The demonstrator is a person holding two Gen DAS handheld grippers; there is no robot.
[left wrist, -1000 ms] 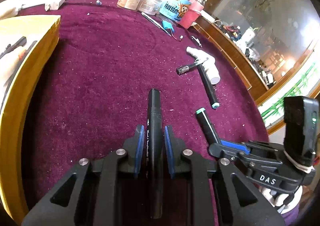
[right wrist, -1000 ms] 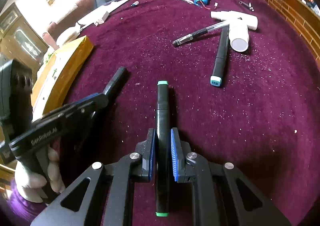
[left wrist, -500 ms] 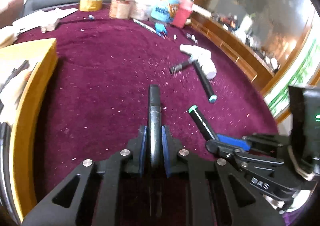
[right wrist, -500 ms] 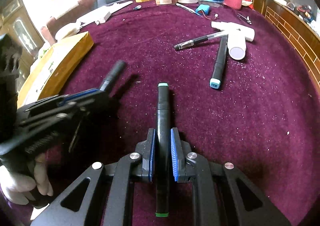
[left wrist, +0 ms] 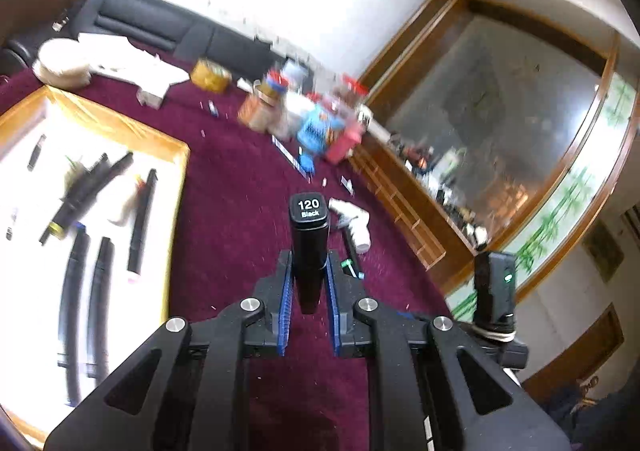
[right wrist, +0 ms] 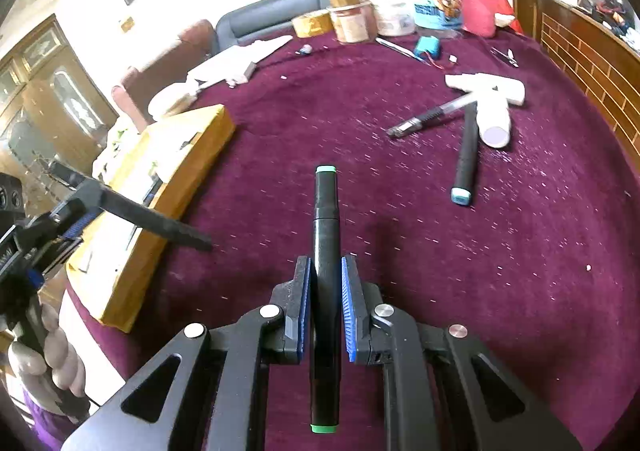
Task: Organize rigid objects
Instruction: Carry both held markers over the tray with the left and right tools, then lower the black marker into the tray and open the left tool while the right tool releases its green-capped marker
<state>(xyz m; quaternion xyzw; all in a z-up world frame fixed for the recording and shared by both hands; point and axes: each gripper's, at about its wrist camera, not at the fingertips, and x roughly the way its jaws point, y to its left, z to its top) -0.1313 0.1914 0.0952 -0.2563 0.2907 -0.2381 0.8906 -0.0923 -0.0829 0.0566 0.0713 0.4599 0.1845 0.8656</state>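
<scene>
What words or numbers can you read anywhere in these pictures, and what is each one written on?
"120" over "Black": on the end cap of the black marker held in the left gripper.
Blue canister with a cartoon figure: its print is too blurred to read.
Other jars at the table's far edge: labels unreadable.
Green-capped marker in the right gripper: no text visible.

markers on cloth: 1 | clear pens: 1 | tape rolls: 1

You had a black marker, its end cap reading "120 Black", clamped and raised off the maroon cloth. A second black marker with green end caps pointed forward, also clamped above the cloth. A teal-capped marker lay beyond.
</scene>
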